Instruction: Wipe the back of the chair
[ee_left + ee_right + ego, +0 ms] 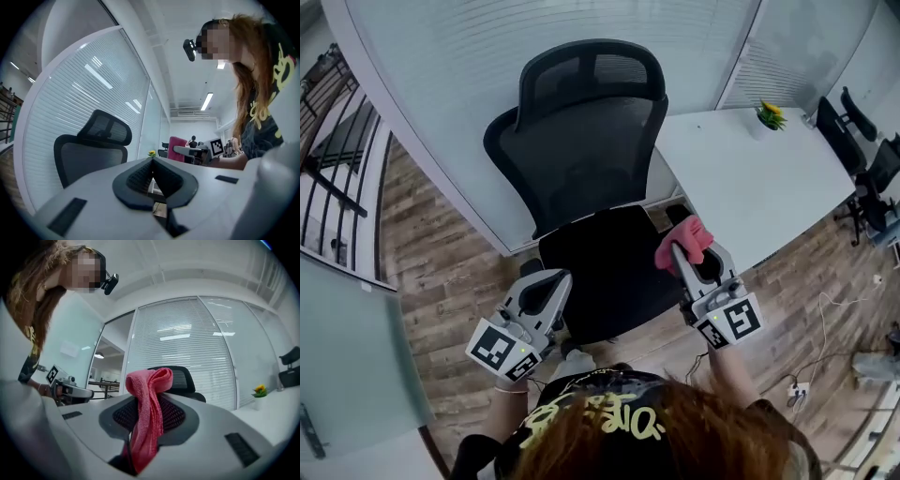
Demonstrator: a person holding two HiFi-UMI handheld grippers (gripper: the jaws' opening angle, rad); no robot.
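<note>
1. Your black mesh chair (pixel 592 192) stands at 12 o'clock. Its seat (pixel 609 272) is toward you and its backrest (pixel 581 150) is upright beyond, apart from both grippers.
2. The white table (pixel 750 187) lies at 2 o'clock, just beside the chair.
3. Your right gripper (pixel 677 251), at 1 o'clock over the seat's right edge, is clamped on the pink cloth (pixel 689 234), which bunches above the jaws.
4. Your left gripper (pixel 555 281), at 11 o'clock by the seat's left front, has its jaws pressed together and holds nothing.
5. A small potted plant (pixel 771 114) sits at the table's far end.
</note>
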